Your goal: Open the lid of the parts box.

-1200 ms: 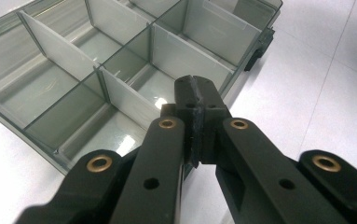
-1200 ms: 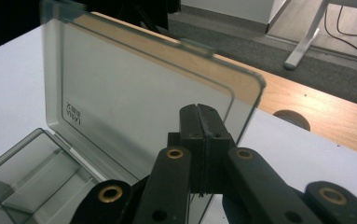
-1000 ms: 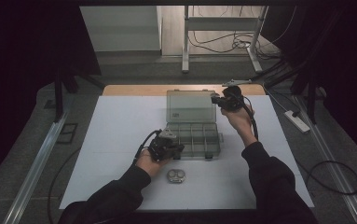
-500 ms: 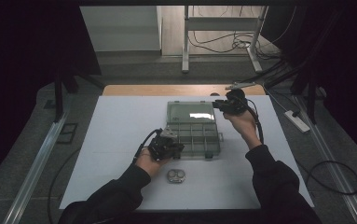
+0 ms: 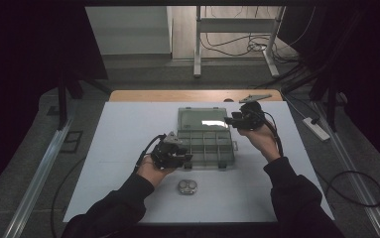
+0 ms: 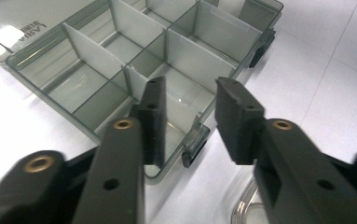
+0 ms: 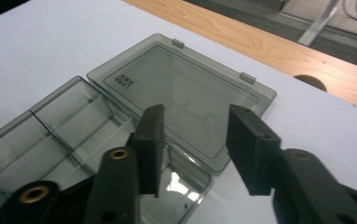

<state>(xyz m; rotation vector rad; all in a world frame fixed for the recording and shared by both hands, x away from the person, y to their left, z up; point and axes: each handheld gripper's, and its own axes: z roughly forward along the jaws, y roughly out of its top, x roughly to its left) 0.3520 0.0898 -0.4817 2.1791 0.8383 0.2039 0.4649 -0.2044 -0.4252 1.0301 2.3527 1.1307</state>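
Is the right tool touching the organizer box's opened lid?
Apart. In the right gripper view the right tool stands open, with the flat lid of the organizer box visible through the gap between its jaws; neither jaw reaches it.

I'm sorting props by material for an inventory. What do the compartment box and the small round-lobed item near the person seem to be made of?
The compartment box looks like smoky, translucent grey plastic with a glossy finish: the table shows through its flat-open lid, which reflects light. The small item looks like shiny metal or clear glossy plastic; it is too small to tell which.
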